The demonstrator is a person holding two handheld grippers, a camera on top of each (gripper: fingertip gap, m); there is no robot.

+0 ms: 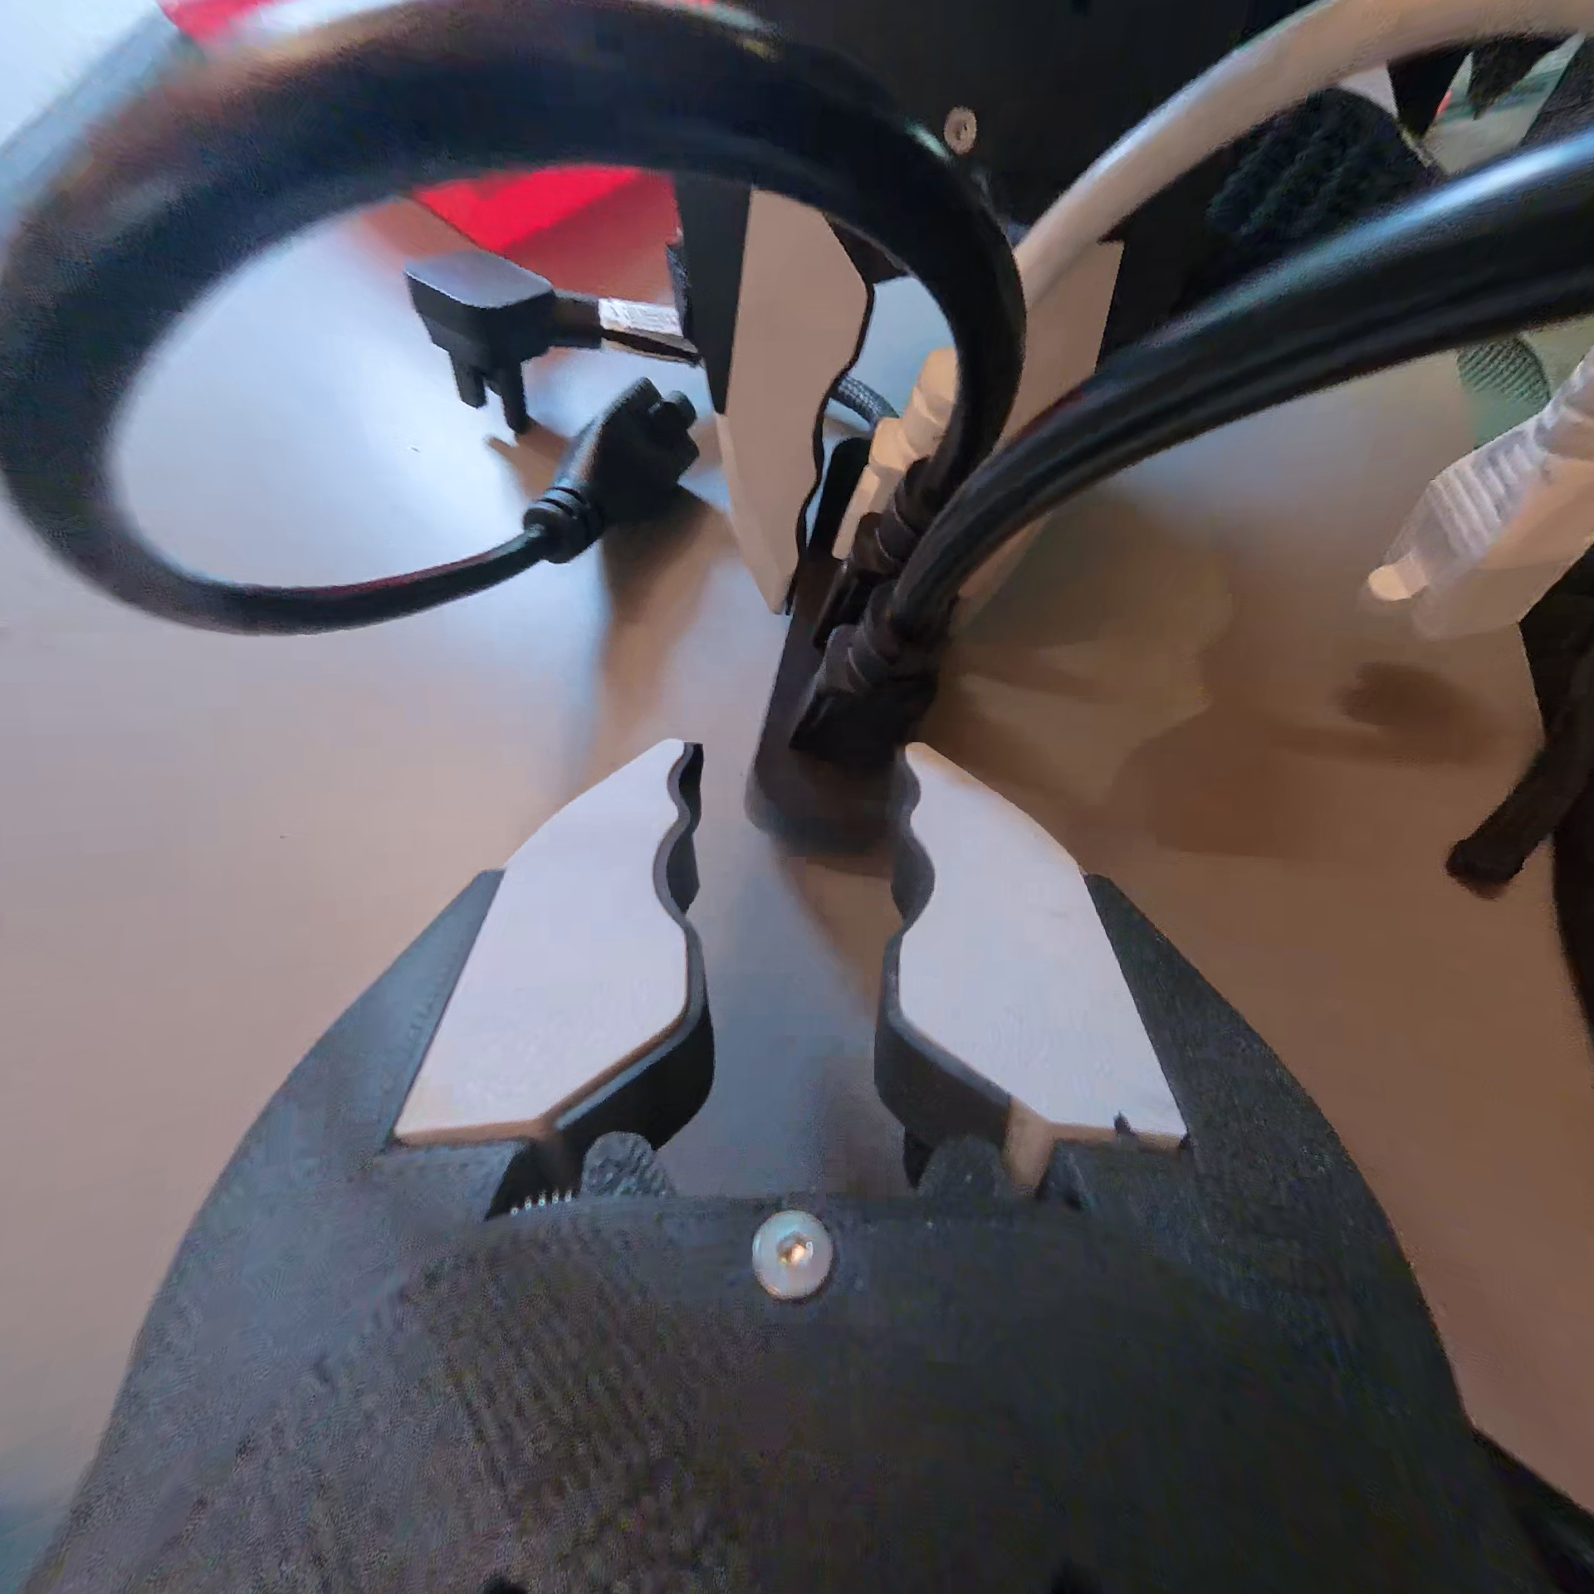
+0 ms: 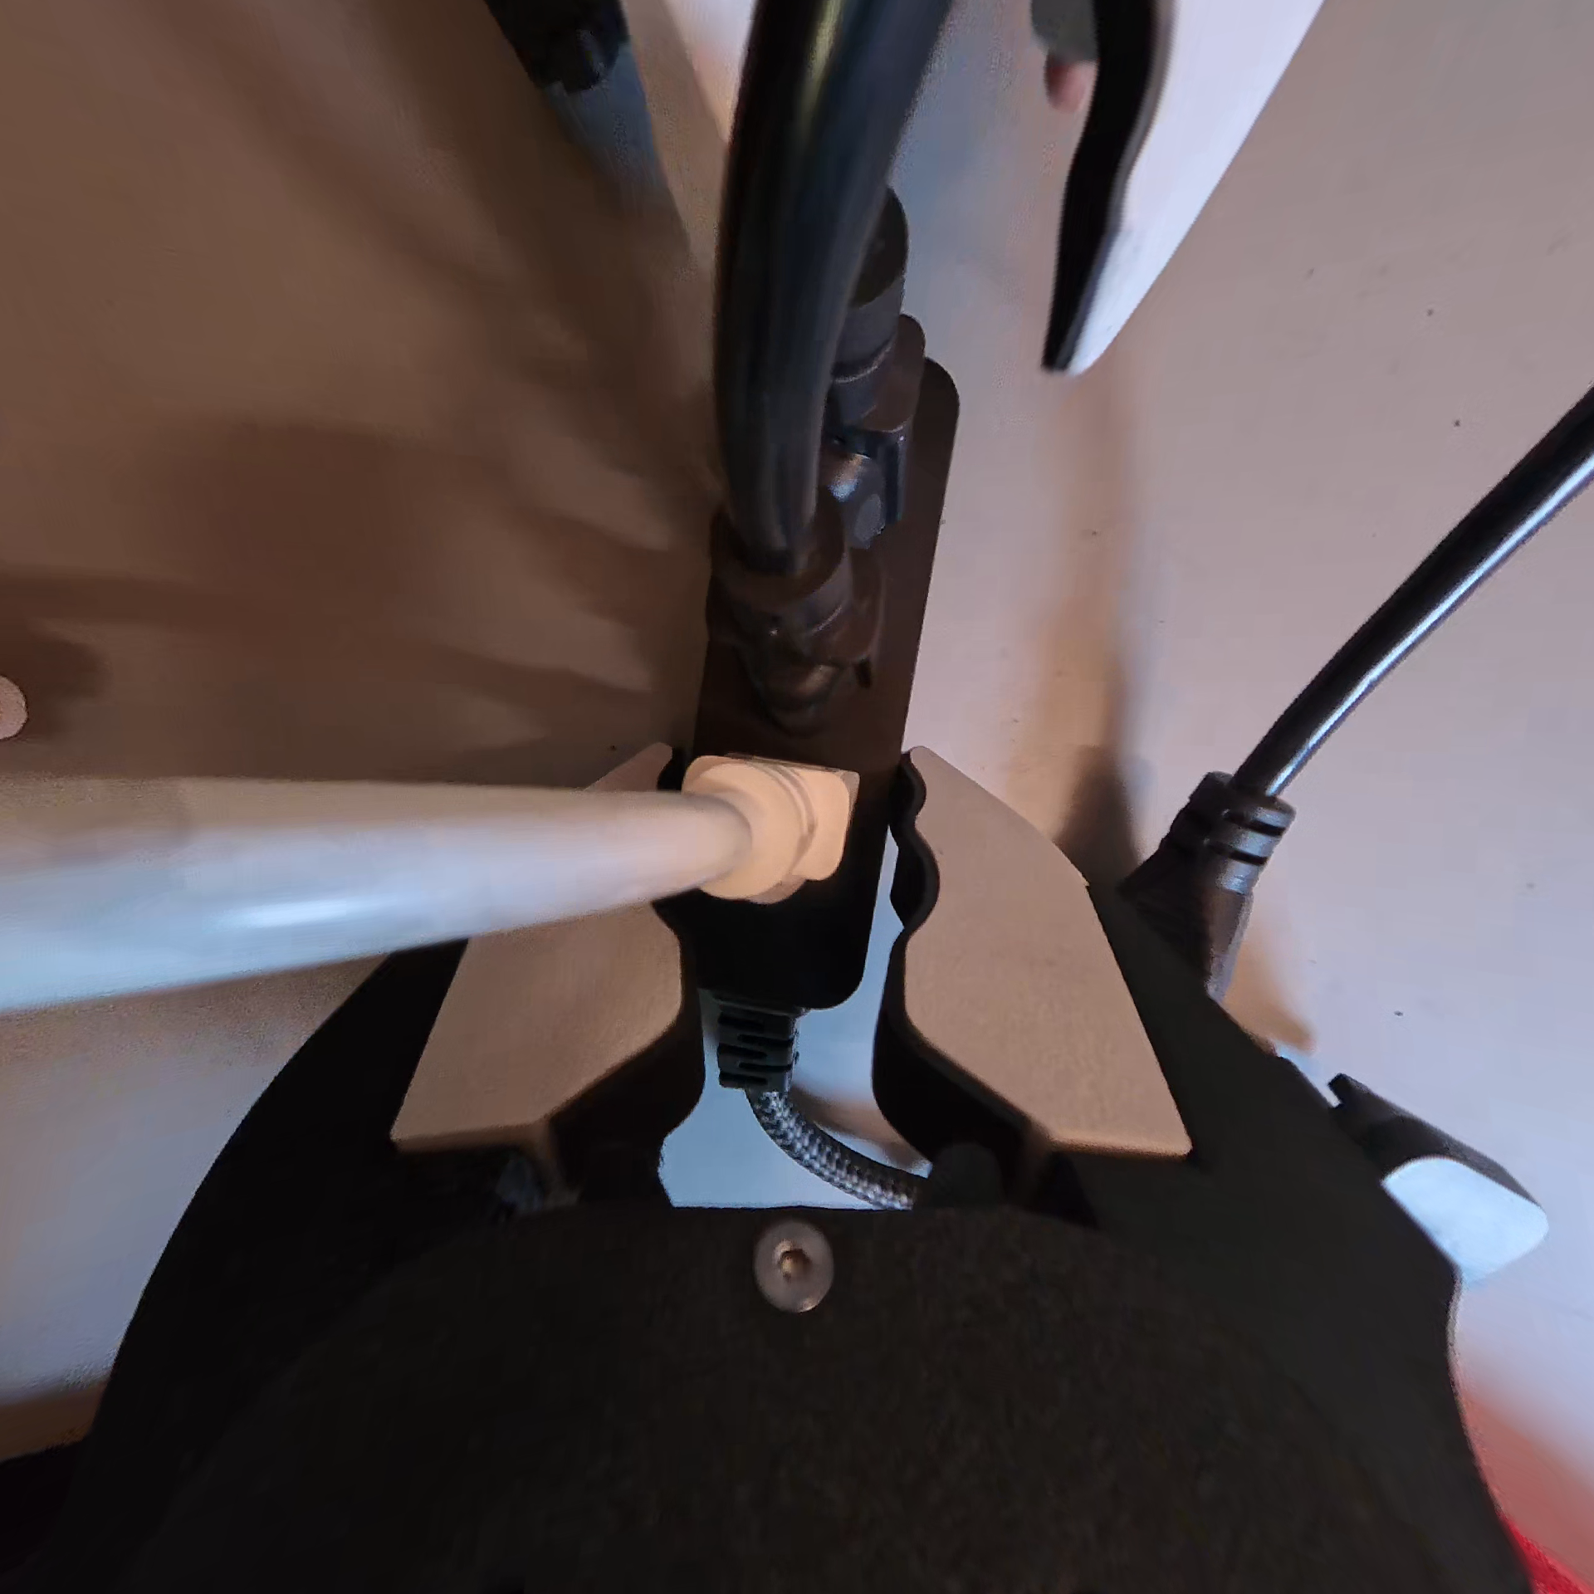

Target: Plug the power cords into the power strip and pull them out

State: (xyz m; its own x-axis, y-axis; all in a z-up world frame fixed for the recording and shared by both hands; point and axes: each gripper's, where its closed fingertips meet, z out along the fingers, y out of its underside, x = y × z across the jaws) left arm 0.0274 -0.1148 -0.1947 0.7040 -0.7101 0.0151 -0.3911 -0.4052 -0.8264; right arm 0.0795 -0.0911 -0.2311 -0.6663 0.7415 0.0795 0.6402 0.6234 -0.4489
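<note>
Black power strip (image 2: 888, 707) lies flat on the pale table (image 2: 345, 431), long and narrow, well in from any visible edge. Right gripper (image 2: 781, 776) straddles its cord end; both fingers sit against the strip's sides, clamped on the body. A braided grey cable (image 2: 828, 1156) leaves that end through a ribbed black strain relief and runs back between the fingers. White plug (image 2: 776, 828) sits in the nearest socket, its white cord (image 2: 345, 871) trailing off to the left. Beyond it, black plugs (image 2: 802, 621) are seated in a row, their black cords (image 2: 793, 302) rising together away from the strip. Left gripper (image 1: 798, 759) is at the strip's far end, jaws apart with a clear gap; the right fingertip (image 1: 936, 776) is touching or just beside the strip's corner, the left one is apart from it, nothing held. In the left wrist view a loose black plug (image 1: 483, 310) and a black connector (image 1: 621, 470) lie on the table beside the right gripper, neither in a socket. A thick black cord (image 1: 388, 129) loops overhead. A red object (image 1: 561, 216) lies farther back.
</note>
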